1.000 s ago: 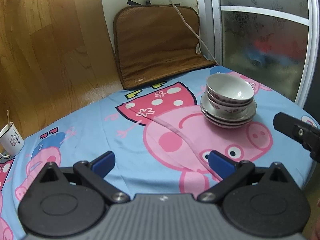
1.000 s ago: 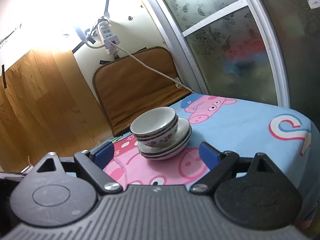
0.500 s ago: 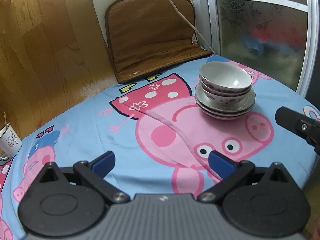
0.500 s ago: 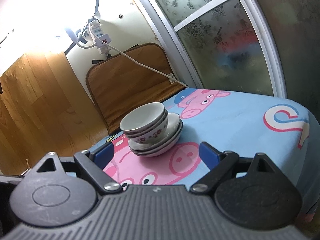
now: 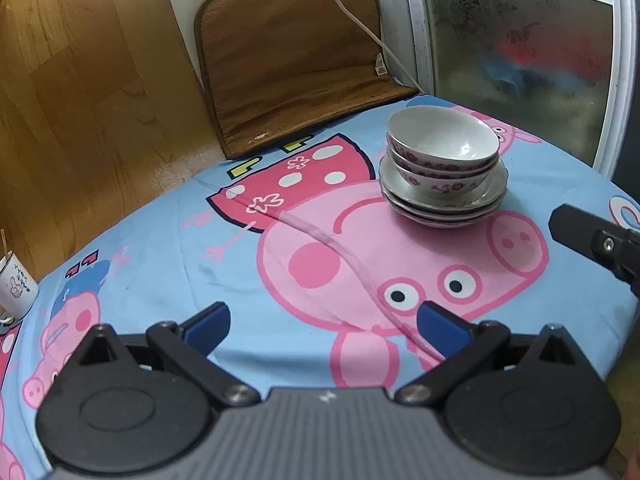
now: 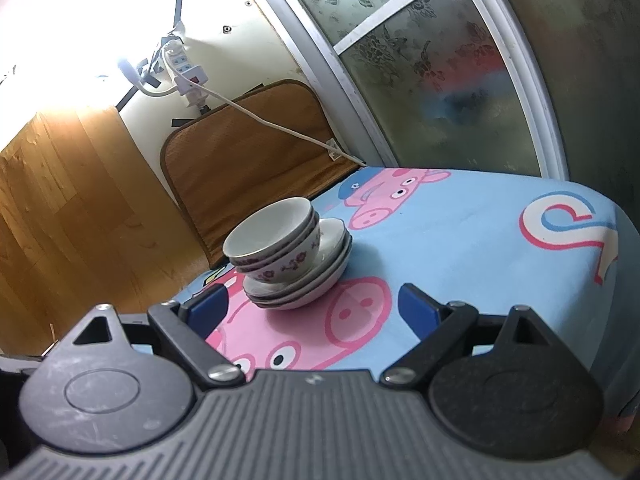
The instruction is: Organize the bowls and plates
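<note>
White bowls with purple flower bands are nested on a pile of white plates at the far right of the table. The right wrist view shows the same bowls and plates just beyond the fingers. My left gripper is open, well short of the stack, with nothing between its blue pads. My right gripper is open too, its fingers low near the foot of the stack without touching it. One black right-gripper finger juts in at the right edge of the left wrist view.
A blue cartoon-pig cloth covers the table. A brown padded mat leans on the back wall, with a white cable across it. A white mug stands at the far left edge. Frosted glass door at the right.
Both grippers have moved closer to the stack, which now looks larger in both views. The bowls and plates have not moved. Both grippers stay open.
</note>
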